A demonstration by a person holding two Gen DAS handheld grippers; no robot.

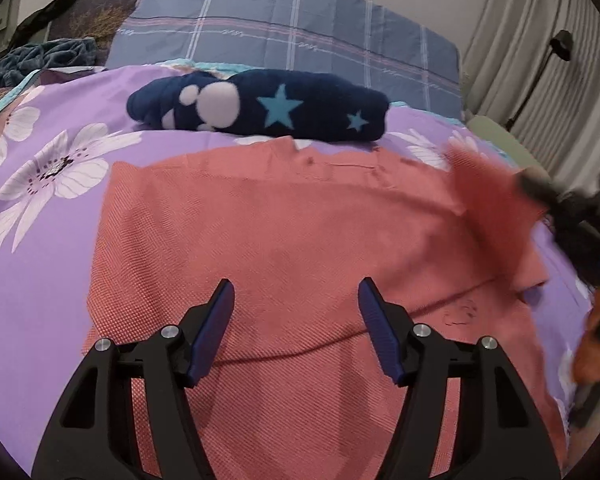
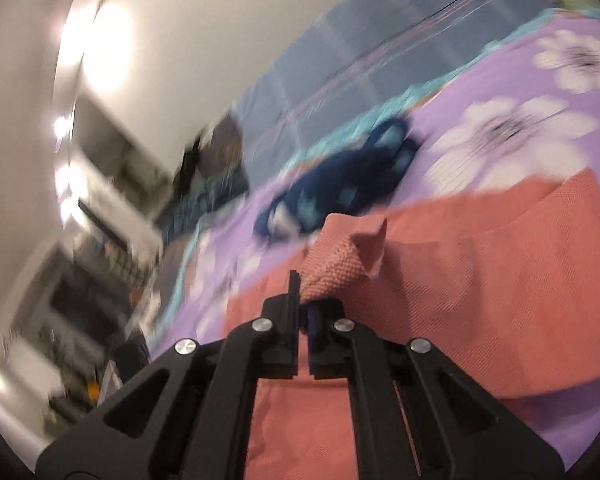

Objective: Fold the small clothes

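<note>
Pink garment [image 2: 480, 272] in right gripper [image 2: 303, 300]

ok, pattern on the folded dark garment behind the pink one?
Navy garment with light blue stars and white round blobs; clearest in the left wrist view.

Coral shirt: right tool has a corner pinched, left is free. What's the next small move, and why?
Probably carry the pinched corner across the coral shirt and lay it down. The right tool is shut on a raised fold, while the left tool hovers open over flat cloth and could press there to anchor it.
</note>
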